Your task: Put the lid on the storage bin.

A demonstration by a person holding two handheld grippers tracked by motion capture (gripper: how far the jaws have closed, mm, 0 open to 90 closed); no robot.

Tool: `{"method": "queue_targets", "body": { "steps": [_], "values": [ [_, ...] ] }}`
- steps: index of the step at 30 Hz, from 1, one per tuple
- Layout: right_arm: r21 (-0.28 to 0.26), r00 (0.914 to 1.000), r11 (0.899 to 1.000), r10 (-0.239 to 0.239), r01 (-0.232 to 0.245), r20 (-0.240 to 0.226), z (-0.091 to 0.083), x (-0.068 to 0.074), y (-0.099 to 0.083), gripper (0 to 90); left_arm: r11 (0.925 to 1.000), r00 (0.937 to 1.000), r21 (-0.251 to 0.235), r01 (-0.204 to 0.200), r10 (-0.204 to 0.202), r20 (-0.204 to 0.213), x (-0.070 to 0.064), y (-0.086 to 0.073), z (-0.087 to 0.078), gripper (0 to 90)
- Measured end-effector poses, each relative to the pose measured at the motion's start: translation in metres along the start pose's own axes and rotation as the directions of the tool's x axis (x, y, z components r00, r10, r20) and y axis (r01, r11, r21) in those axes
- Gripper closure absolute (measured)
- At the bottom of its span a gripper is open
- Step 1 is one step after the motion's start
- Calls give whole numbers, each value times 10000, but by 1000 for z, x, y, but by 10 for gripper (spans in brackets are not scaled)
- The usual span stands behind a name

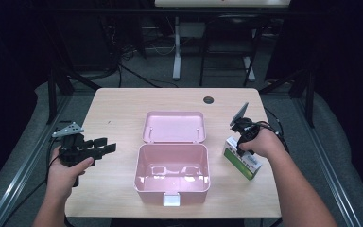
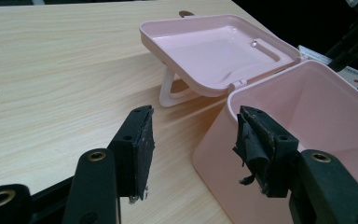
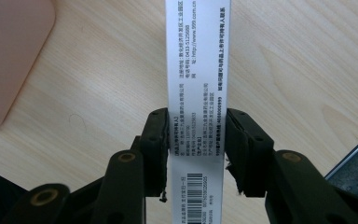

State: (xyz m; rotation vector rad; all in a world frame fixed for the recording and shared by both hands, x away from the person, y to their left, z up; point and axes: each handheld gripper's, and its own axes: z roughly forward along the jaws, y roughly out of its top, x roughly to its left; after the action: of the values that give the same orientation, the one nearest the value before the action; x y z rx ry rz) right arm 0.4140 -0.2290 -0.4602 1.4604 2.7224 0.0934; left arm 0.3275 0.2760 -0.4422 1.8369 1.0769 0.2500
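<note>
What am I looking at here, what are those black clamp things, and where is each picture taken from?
A person sits at a wooden table with a hand-held gripper in each hand, a clamp with two black jaws. One picture looks down from above; the other two come from cameras riding on the grippers. In the middle stands a pink box with its lid swung open. The left hand-held gripper is open beside the box. The right hand-held gripper is closed on a white and green carton.
</note>
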Motion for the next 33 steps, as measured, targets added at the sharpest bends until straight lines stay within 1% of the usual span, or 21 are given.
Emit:
{"method": "queue_targets", "body": {
  "steps": [3,4,7,10,15,16,18,21,29,32,33],
  "values": [
    [0,10000,10000,81,-81,-39,0,0,0,569,10000,10000,61,-43,43,21,-1,0,1,460],
    [-33,10000,10000,19,-19,5,0,0,0,557,10000,10000,83,-29,28,26,-1,0,1,460],
    [101,10000,9999,40,-40,26,3,1,0,551,10000,10000,90,-26,25,40,-1,0,1,460],
    [115,10000,9999,-42,43,-30,8,1,0,556,10000,10000,75,-12,12,34,0,-1,2,460],
    [213,9999,9997,138,-137,-53,15,0,0,568,10000,10000,79,18,-18,20,1,-1,2,460],
    [230,10000,9997,72,-71,-68,16,-1,0,568,10000,10000,87,13,-13,15,1,-1,2,460],
    [188,9999,9998,102,-100,-88,19,-1,-1,569,10000,10000,96,22,-22,0,1,-1,3,460],
    [242,9999,9996,120,-118,-81,21,-1,-1,577,9998,10000,186,7,-6,-30,1,-1,3,460],
    [175,9998,9997,162,-161,-84,22,-2,-2,590,9999,10000,128,25,-25,-11,1,-2,3,460],
    [298,9997,9993,228,-227,-33,22,-1,-2,590,9999,10000,120,16,-16,-3,1,-2,3,460],
    [282,9999,9995,160,-159,-27,23,-1,-2,590,9999,10000,122,18,-18,1,1,-2,3,460]
  ]
}}
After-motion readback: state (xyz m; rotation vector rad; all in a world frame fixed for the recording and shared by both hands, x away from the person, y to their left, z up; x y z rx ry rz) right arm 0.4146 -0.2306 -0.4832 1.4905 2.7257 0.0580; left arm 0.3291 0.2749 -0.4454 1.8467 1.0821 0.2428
